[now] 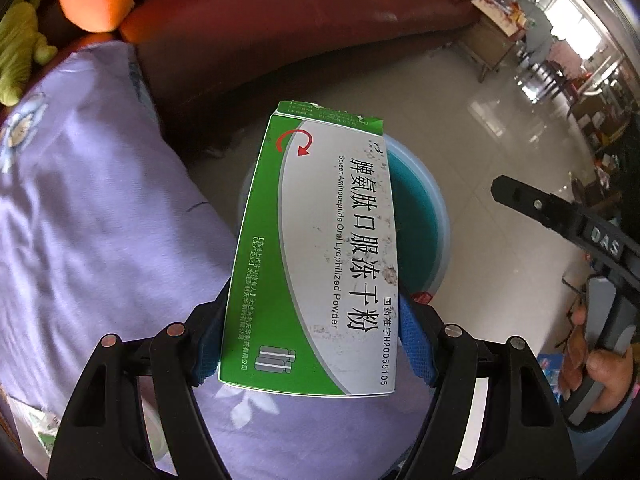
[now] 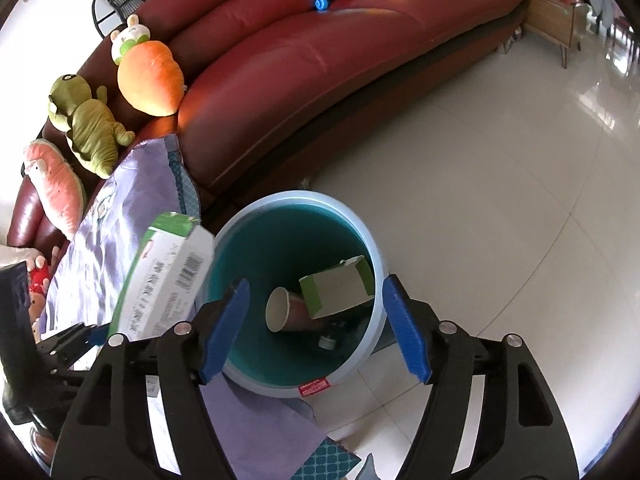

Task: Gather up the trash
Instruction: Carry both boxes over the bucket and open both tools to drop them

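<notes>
Blue-padded fingers of the left gripper (image 1: 310, 344) pinched the green-and-white medicine box (image 1: 320, 248) by its long edges near the lower end, one pad on each side, so the printed face looked up at the camera. That box stood out past the fingertips and hung over the near rim of the light-blue bin (image 1: 432, 216), which sat on the tiled floor (image 1: 500, 128) just beside the lilac cloth (image 1: 100, 200).

Seen from the right wrist, the right gripper (image 2: 316, 328) was spread wide with nothing between its pads, poised directly above the bin's (image 2: 360, 236) mouth. Inside the bin lay a green carton (image 2: 336, 290) with an open end, tilted against the wall, a paper cup (image 2: 288, 310) on its side touching the carton, and a small pale item at the bottom, too dim to identify.

Only the right wrist view showed the bin's contents; in the left wrist view the held box covered most of the opening. The right view also showed the same medicine box (image 2: 168, 280) from its barcode side, at the bin's left rim. The left view alone showed a hand (image 1: 592, 356) around the right tool's handle.
</notes>
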The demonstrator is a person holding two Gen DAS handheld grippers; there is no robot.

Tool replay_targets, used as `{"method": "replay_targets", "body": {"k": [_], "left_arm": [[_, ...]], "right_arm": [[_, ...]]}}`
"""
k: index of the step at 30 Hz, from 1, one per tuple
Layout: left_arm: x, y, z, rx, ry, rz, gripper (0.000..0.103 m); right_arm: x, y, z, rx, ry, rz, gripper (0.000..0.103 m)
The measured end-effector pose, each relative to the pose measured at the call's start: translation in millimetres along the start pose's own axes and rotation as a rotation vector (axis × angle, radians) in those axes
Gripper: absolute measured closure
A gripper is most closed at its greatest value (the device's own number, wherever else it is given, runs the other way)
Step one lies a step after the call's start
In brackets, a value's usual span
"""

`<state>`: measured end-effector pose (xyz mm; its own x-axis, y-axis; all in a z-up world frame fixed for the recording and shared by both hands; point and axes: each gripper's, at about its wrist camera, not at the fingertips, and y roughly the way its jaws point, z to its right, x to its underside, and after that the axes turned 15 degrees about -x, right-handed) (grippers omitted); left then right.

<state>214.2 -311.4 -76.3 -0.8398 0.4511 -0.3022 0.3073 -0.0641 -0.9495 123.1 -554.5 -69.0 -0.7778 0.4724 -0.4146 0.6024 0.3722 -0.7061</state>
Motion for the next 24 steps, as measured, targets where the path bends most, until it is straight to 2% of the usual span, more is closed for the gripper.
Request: {"method": "replay_targets", "body": {"k": [5, 7, 10, 24], "left_arm": [[-17, 15, 2, 0.004, -0.011, -0.026, 0.028], [-21, 18, -1, -0.002, -0.034, -0.028, 0.021], [-20, 17, -3, 0.002, -0.06, -0.021, 0.018], [7, 3, -16, 0.005, -0.08, -0.005, 0.016]], "right_arm": [[-2, 0, 3, 0.012, 0.005, 0.0, 0.037], [-3, 2, 5, 0.02, 0.005, -0.005, 0.037], [-4, 6, 6, 0.028, 0.008, -0.015, 0.037], [-1, 14, -13, 0.036, -0.008, -0.047, 0.031]]}}
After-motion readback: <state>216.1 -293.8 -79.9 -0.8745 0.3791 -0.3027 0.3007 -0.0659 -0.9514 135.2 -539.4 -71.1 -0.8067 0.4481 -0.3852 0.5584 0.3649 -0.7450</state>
